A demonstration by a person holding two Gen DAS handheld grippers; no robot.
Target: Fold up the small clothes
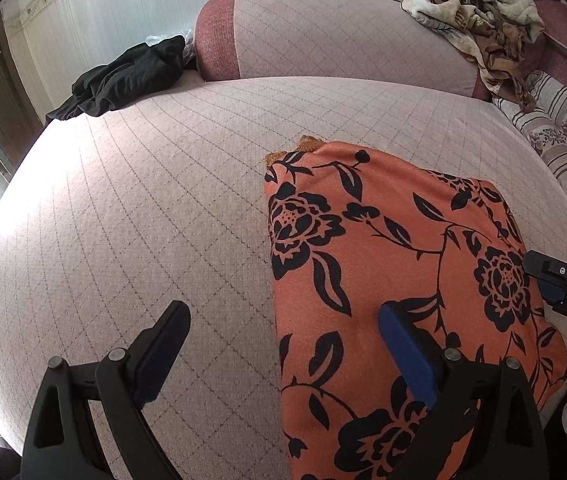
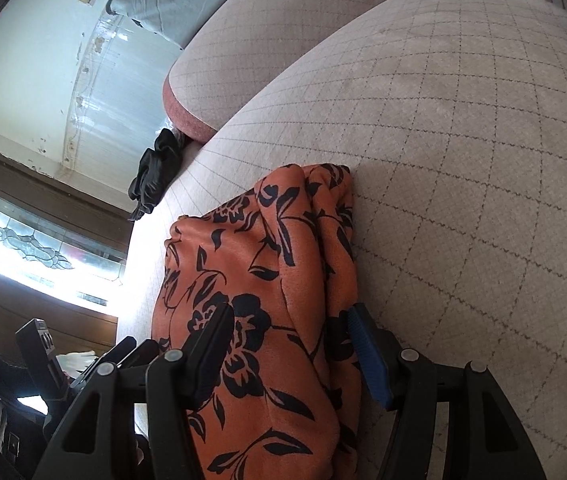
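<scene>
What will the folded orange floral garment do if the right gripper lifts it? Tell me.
The orange floral garment will probably sag and unfold: its bunched layers look soft and loose. It likely weighs little, being thin cloth. The right gripper straddles its thick edge, open, so layers may slip out.

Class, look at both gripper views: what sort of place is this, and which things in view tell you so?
Most likely a home living room. A quilted sofa seat with a back cushion, loose clothes such as the orange floral garment and a black garment, and a decorative glass window.
</scene>
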